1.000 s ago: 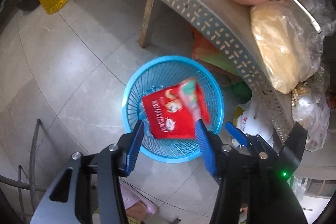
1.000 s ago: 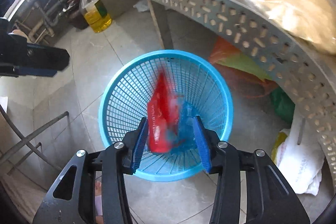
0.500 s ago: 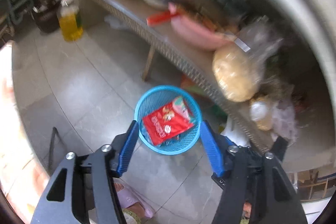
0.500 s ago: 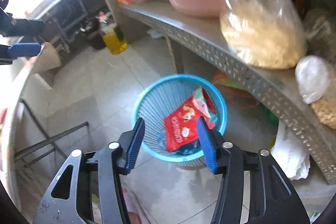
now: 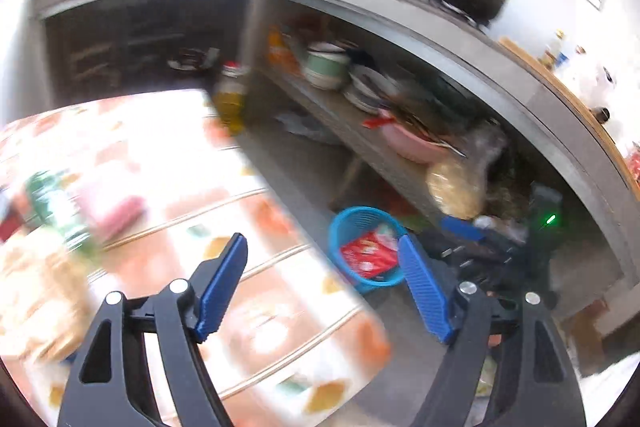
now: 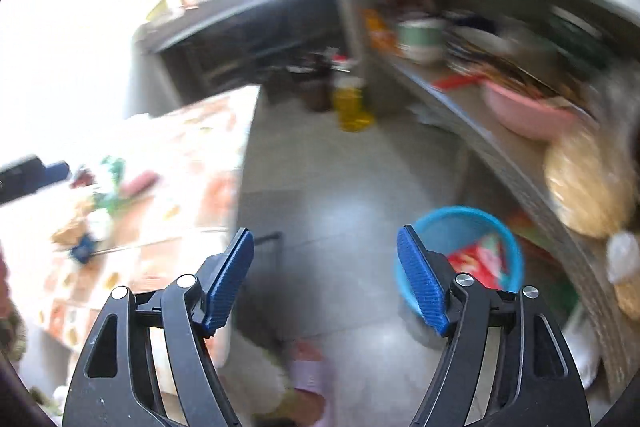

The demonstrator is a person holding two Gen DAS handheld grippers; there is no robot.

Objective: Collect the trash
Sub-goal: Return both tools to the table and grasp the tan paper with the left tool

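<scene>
Left gripper (image 5: 322, 259) at lower centre of its frame, jaws wide and opening further, nothing between the blue pads. Right gripper (image 6: 325, 255) likewise at lower centre of its own view, jaws wide and opening, gripping nothing. Blue basket (image 5: 352, 223) on the grey floor right of centre in the left view, red snack wrapper (image 5: 366, 255) lying inside it; same basket (image 6: 460, 223) at lower right in the right view, wrapper (image 6: 478, 261) within. Patterned tablecloth (image 5: 168, 163) filling the left side, blurred, with a green bottle (image 5: 56, 207) at far left. Yellow oil bottle (image 6: 352, 103) upright on the floor at upper centre. Pink basin (image 6: 524, 115) on the shelf (image 6: 504, 155) at upper right.
</scene>
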